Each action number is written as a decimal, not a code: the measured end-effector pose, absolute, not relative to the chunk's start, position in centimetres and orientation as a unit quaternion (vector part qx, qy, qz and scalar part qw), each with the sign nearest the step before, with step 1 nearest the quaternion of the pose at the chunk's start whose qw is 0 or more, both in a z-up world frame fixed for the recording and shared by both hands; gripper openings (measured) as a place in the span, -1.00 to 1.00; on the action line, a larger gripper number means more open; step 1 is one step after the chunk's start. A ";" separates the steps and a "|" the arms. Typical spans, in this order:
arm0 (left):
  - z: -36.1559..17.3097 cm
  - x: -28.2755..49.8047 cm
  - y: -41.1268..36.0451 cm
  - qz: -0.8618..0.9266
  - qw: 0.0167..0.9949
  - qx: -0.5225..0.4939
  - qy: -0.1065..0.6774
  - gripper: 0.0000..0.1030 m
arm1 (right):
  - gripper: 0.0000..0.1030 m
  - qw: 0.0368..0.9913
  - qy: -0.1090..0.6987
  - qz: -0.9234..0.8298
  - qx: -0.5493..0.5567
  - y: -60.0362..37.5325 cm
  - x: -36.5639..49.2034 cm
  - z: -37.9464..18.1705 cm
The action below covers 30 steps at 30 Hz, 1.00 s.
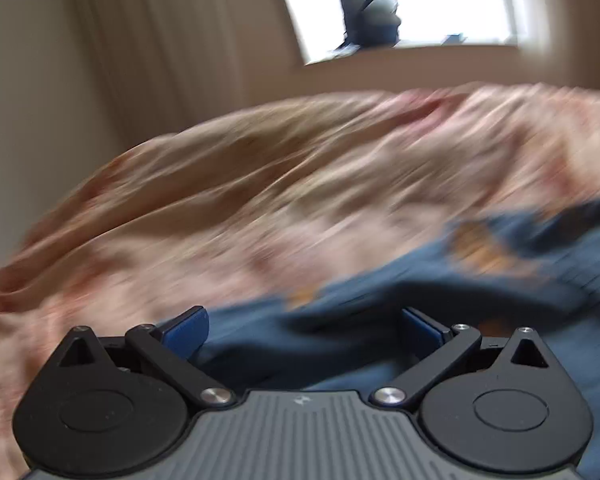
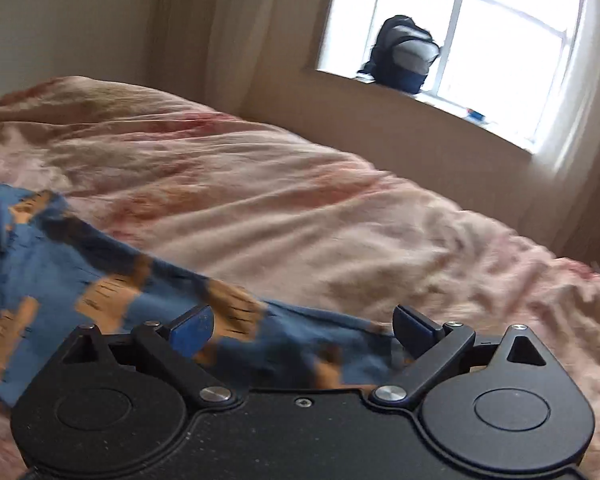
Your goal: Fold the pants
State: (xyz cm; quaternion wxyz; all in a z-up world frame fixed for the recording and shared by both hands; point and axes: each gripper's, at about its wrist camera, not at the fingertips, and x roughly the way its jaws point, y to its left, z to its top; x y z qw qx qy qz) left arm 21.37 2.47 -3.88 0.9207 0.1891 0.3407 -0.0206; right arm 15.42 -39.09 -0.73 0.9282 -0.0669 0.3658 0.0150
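The blue pants with orange patches point(image 2: 100, 280) lie crumpled on a bed with a pink patterned cover point(image 2: 300, 200). In the right wrist view they spread from the left edge to under my right gripper point(image 2: 304, 326), which is open with cloth between its fingers. In the left wrist view, which is motion-blurred, the pants point(image 1: 440, 292) fill the lower right. My left gripper point(image 1: 306, 326) is open just above them, with blue cloth between its blue pads point(image 1: 192, 328).
The bed cover point(image 1: 260, 184) is wrinkled and reaches to a beige wall. A window with a dark backpack point(image 2: 404, 54) on its sill is behind the bed. A curtain point(image 1: 152, 40) hangs at the left.
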 end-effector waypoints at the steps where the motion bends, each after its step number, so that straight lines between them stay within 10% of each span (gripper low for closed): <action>1: -4.4 21.5 4.3 -0.004 0.916 0.179 0.360 1.00 | 0.87 0.920 0.384 0.006 -0.080 -38.5 16.1 -1.8; 9: -1.2 18.8 12.7 0.025 0.913 0.024 0.407 0.99 | 0.86 0.919 0.376 -0.114 -0.027 -39.1 15.1 -2.4; 15: 2.9 21.7 5.1 -0.160 0.930 0.026 0.331 1.00 | 0.90 0.932 0.353 0.071 -0.025 -30.1 15.1 -0.9; 19: 0.2 27.6 -1.7 -0.336 0.841 0.057 0.421 0.95 | 0.86 0.920 0.359 0.143 -0.065 -27.0 14.5 -2.4; 24: -2.8 32.1 -4.6 -0.332 0.808 0.072 0.481 0.62 | 0.84 0.919 0.368 0.142 0.001 -29.6 14.5 -3.1; 25: -2.7 32.4 -4.5 -0.331 0.807 0.064 0.484 0.45 | 0.81 0.921 0.363 0.140 0.002 -30.0 14.6 -3.1; 28: -2.6 33.1 -4.7 -0.344 0.794 0.072 0.495 -0.85 | 0.71 0.921 0.363 0.141 0.007 -30.5 15.0 -3.3; 30: -2.0 31.8 -5.7 -0.345 0.803 0.123 0.469 -0.88 | 0.66 0.919 0.368 0.141 -0.002 -30.4 15.1 -3.6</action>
